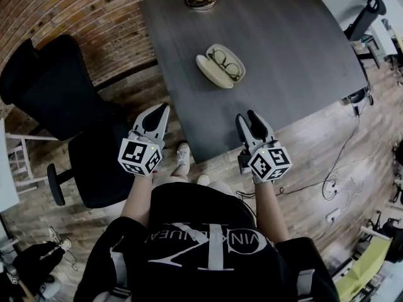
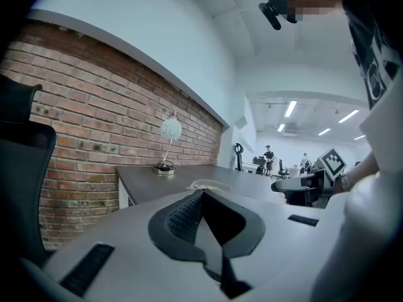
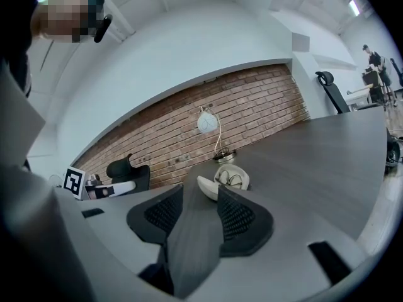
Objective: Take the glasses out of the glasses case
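The glasses case (image 1: 206, 69) lies open in the middle of the dark tabletop (image 1: 296, 55), its two cream halves side by side; the glasses (image 1: 225, 63) rest in the half farther from the person, folded, not yet touched. The case's long axis runs on a slant, from far-left to near-right in the head view, and the glasses lie along it.

Both tools hang short of the case, at the tabletop's near edge; the right tongs (image 1: 246, 116) stand apart and empty, over the edge itself; the left tongs (image 1: 162, 109) look closed tip to tip on nothing, just off the tabletop's left side beside a black office chair (image 1: 50, 87). The case lies ahead of both and between them, somewhat nearer the right; I judge the right the likelier one to reach the frame, coming in across that slanted axis.

The right gripper view frames the case (image 3: 208, 187) and glasses (image 3: 230, 180) just past its open tongs (image 3: 201, 190); the left gripper view shows only a pale sliver of the case (image 2: 204, 184) above its closed tips (image 2: 203, 194), so the glasses cannot be made out there.
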The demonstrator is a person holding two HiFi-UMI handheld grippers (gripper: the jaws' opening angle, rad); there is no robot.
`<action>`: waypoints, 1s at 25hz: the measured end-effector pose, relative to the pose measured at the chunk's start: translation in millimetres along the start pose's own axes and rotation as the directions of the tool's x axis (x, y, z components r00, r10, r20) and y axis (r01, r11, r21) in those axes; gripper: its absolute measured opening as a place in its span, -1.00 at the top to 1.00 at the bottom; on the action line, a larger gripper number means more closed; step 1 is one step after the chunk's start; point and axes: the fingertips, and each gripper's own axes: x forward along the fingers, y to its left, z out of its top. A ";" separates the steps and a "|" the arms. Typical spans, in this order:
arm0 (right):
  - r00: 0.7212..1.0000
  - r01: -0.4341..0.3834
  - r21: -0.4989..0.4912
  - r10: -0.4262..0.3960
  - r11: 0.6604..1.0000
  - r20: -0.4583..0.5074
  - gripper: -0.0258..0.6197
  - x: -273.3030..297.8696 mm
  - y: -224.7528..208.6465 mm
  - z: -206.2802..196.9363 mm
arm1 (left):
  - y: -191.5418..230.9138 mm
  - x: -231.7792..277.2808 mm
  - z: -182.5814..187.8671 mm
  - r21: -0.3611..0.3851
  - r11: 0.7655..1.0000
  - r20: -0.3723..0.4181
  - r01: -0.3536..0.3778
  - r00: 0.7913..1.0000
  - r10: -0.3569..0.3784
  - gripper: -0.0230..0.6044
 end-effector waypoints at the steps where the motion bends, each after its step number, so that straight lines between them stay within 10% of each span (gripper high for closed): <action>1: 1.000 0.002 -0.002 -0.002 1.000 -0.002 0.40 4.5 -1.5 1.1 | 3.1 6.0 0.9 -0.003 1.000 0.000 0.005 1.000 -0.005 0.88; 25: 0.987 0.130 -0.113 -0.140 0.985 -0.078 0.40 89.6 -25.5 18.4 | 43.2 109.8 8.7 0.032 0.980 -0.039 0.197 0.980 -0.196 0.88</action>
